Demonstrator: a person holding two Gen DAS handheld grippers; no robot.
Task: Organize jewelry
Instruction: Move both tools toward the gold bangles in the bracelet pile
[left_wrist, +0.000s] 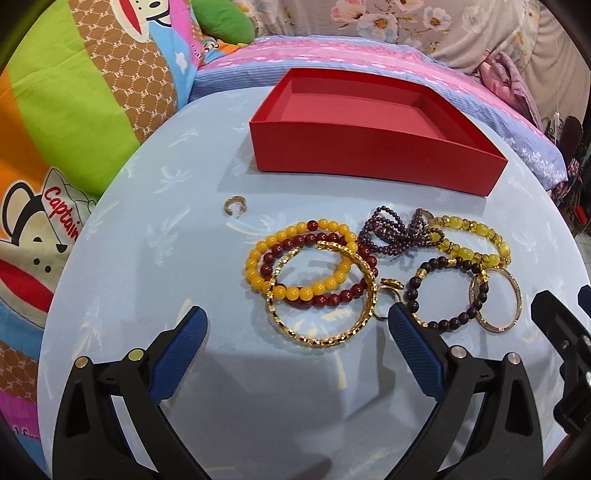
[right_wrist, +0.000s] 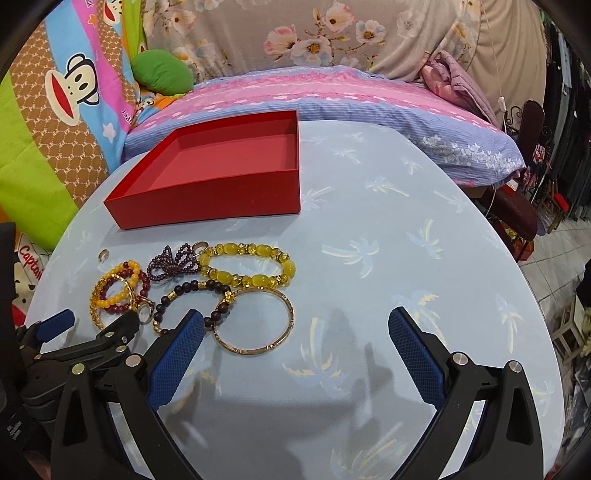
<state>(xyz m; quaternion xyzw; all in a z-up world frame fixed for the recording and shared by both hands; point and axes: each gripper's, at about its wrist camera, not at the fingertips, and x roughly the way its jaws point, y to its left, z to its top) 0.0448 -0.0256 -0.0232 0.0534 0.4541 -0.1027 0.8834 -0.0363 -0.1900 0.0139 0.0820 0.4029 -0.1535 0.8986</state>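
Observation:
An empty red box (left_wrist: 369, 155) (right_wrist: 207, 201) stands at the table's far side. In front of it lies a heap of jewelry: a yellow-and-maroon bead bracelet (left_wrist: 295, 291), a gold chain bangle (left_wrist: 325, 339) (right_wrist: 96, 314), a purple bead strand (left_wrist: 391, 236) (right_wrist: 173, 264), a yellow crystal bracelet (left_wrist: 476, 236) (right_wrist: 251, 266), a dark bead bracelet (left_wrist: 447, 291) (right_wrist: 192, 291), a thin gold bangle (left_wrist: 496, 301) (right_wrist: 255, 321) and a small ring (left_wrist: 232, 205) (right_wrist: 103, 254). My left gripper (left_wrist: 297, 325) is open just short of the gold chain bangle. My right gripper (right_wrist: 295, 328) is open, beside the thin bangle.
The round table (right_wrist: 388, 240) has a light blue palm-print cloth. A bed with pink-blue bedding (right_wrist: 332, 92) and cartoon pillows (left_wrist: 74, 110) lies behind and to the left. Chairs and clutter (right_wrist: 532, 184) stand at the right.

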